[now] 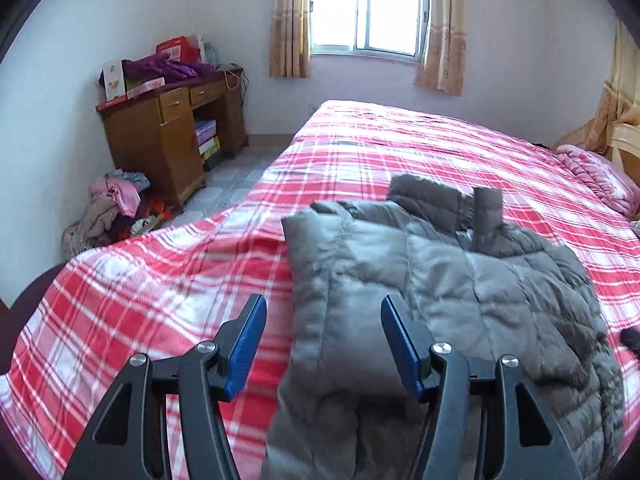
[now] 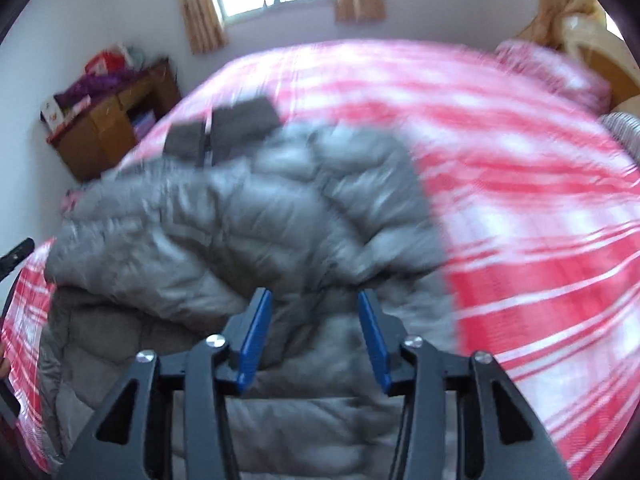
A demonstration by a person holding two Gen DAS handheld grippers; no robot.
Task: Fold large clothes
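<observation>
A grey quilted puffer jacket [image 1: 440, 272] lies on a bed covered with a red-and-white plaid blanket [image 1: 160, 280]. In the left wrist view it fills the lower centre and right of the frame, its collar [image 1: 444, 200] pointing toward the upper middle, with a panel folded over along its left edge. The left tongs [image 1: 323, 340] are released, blue fingers [image 1: 248, 344] spread wide over the jacket's near left part, gripping nothing; whether they touch the cloth cannot be told.

In the right wrist view, which is heavily blurred, the jacket [image 2: 240, 220] occupies the centre and lower left, collar [image 2: 224, 128] toward the upper left, plaid blanket [image 2: 520, 200] spreading to the right. The right tongs [image 2: 316, 336] are likewise released, blue fingers [image 2: 256, 340] apart above the rumpled grey fabric, nothing clamped between them.

At upper left in the left wrist view stands a wooden desk [image 1: 168, 136] piled with purple cloth and boxes, with a heap of clothes [image 1: 108, 208] on the floor beside it. A curtained window [image 1: 368, 12] sits at top centre, and a pink quilt [image 1: 596, 176] lies at the right edge of the bed.
</observation>
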